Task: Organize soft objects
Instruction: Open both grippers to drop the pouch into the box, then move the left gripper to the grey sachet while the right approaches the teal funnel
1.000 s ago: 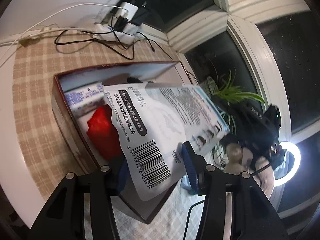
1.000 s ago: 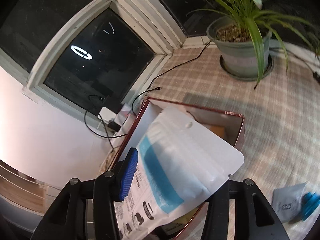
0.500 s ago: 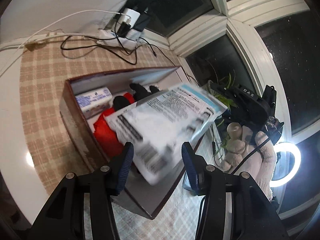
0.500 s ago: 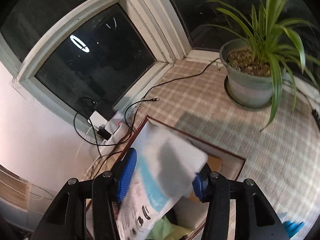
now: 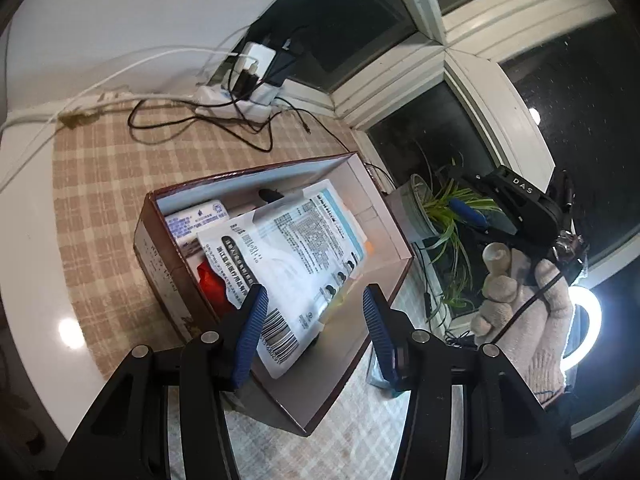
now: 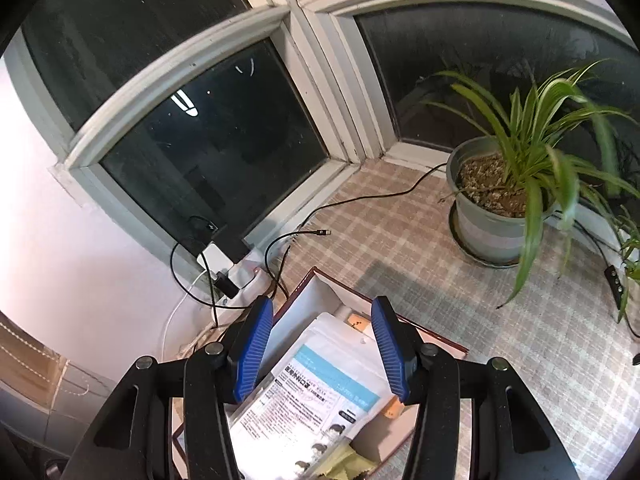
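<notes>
The left gripper (image 5: pixel 314 330) hovers above the near end of the box (image 5: pixel 160 256) with its blue-padded jaws standing apart and nothing pinched between them; the white pouch (image 5: pixel 288 248) lies below the gap, not touched by either pad. The right gripper (image 6: pixel 322 346) is likewise spread and empty above the same box (image 6: pixel 304 286), looking down on the pouch (image 6: pixel 320 380) from the opposite end. Seen from the left wrist, the pouch lies flat and slightly askew across the other contents of the maroon-walled, white-lined carton: white plastic printed with dense black text, a barcode at the near end and a pale blue band at the far edge. Under it show a red soft item (image 5: pixel 212 284), a white wrapped pack with blue print (image 5: pixel 196 220), and something dark at the far end that is too hidden to name. A yellow-green scrap (image 6: pixel 340 464) peeks out beside the pouch in the right wrist view. The box sits on a beige checked cloth (image 5: pixel 100 168). Beyond it, a power strip (image 5: pixel 236 104) with plugged chargers and tangled black cables lies against the wall, and a potted spider plant (image 6: pixel 504 204) stands by the dark window. A gloved hand (image 5: pixel 528 308) holds the other gripper near a ring light (image 5: pixel 588 332).
</notes>
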